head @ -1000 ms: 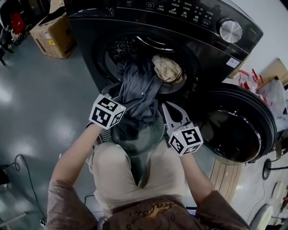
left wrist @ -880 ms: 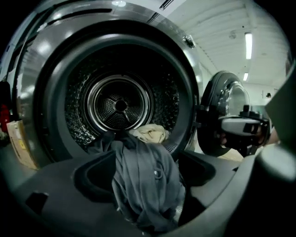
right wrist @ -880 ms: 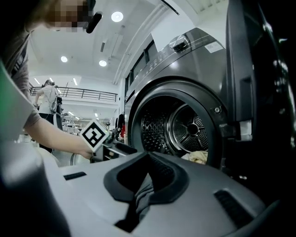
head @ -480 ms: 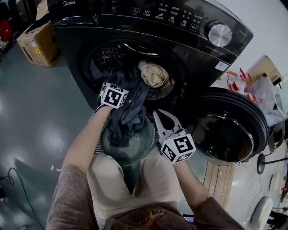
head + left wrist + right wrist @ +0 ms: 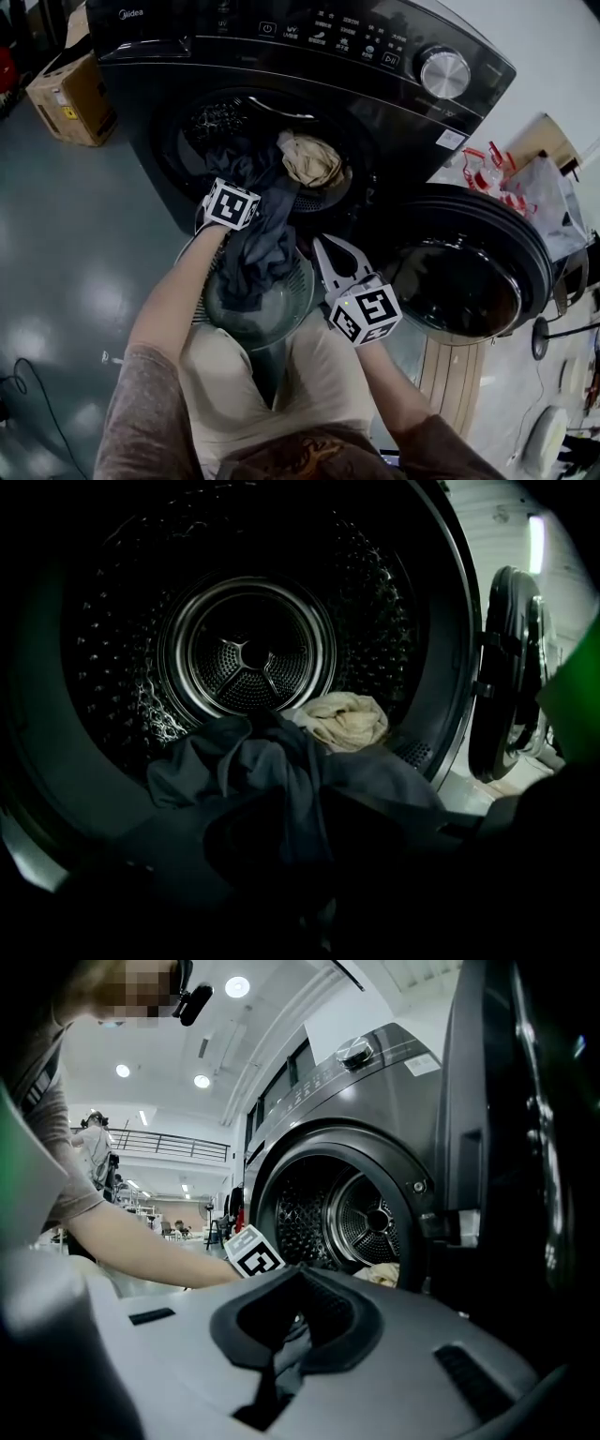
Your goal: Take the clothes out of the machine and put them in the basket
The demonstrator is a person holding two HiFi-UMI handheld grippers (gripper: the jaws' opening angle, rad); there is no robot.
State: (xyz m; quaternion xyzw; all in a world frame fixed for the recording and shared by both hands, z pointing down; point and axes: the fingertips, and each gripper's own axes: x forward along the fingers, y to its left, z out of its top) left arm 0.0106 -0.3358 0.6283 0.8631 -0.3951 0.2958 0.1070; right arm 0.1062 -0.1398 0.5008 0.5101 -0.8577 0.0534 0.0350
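Left gripper view, my left gripper (image 5: pixel 302 832), jaws just closing, gripping the dark grey garment (image 5: pixel 281 752) at the washing machine (image 5: pixel 412 122) mouth, right gripper (image 5: pixel 298 1271) outside it, closed, empty.

Left tool (image 5: pixel 298 829) tips beneath dark garment (image 5: pixel 262 248)

Brand name: "Midea", in pale letters at the top left corner of the washing machine (image 5: pixel 281 70) front. Control panel (image 5: pixel 323 28), left of the machine's dial (image 5: pixel 443 72): white captions and icons, too small to read. White sticker (image 5: pixel 451 139) below the dial, and yellow label on the cardboard box (image 5: pixel 70 94) left of the machine: illegible.
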